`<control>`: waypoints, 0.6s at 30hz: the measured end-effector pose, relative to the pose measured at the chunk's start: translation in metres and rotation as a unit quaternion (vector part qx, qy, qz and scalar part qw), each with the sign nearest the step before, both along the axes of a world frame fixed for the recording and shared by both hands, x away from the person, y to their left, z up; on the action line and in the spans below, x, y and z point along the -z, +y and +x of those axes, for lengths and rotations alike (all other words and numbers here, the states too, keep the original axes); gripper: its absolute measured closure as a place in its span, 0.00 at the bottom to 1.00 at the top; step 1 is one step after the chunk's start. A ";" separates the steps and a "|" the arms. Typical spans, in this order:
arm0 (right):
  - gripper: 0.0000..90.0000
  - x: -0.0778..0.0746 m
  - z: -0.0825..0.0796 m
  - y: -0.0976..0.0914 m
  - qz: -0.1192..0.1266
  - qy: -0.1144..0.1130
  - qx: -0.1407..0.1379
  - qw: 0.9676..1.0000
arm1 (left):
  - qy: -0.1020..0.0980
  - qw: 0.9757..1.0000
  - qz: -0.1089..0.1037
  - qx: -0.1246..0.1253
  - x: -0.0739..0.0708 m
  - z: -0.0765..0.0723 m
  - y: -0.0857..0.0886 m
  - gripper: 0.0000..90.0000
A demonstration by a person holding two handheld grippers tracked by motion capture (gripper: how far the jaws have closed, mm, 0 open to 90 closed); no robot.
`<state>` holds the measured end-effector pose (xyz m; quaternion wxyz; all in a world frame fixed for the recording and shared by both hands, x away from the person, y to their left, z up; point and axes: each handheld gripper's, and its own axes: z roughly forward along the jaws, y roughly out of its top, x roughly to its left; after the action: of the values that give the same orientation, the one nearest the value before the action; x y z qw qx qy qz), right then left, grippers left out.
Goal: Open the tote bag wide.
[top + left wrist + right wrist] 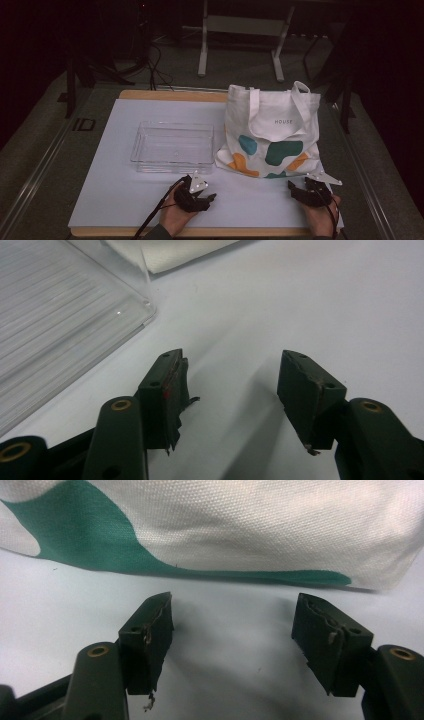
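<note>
Resting on the white table (125, 200), both the left gripper (207, 198) and right gripper (291, 186) are gaping empty, facing the clear tray (172, 146) and tote bag (272, 131)

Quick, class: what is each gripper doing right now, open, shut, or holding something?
Left gripper: open, holding nothing, near the clear tray.
Right gripper: open, holding nothing, just short of the tote bag.
</note>
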<state>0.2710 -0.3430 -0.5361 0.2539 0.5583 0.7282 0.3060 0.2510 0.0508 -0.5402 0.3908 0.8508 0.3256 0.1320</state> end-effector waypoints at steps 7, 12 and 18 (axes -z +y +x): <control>0.43 0.000 -0.001 0.001 0.000 -0.002 0.003 1.000 | -0.006 1.000 -0.008 0.007 -0.005 -0.003 0.003 0.54; 0.49 -0.001 -0.003 0.003 -0.002 -0.016 -0.016 1.000 | -0.011 1.000 -0.021 0.013 -0.013 -0.005 0.007 0.56; 0.56 -0.004 -0.006 0.006 0.010 -0.020 -0.035 0.999 | -0.013 0.999 -0.031 0.028 -0.021 -0.006 0.008 0.56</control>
<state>0.2653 -0.3373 -0.5319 0.2515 0.5287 0.7390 0.3333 0.2450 0.0590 -0.5193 0.4245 0.8452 0.3010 0.1219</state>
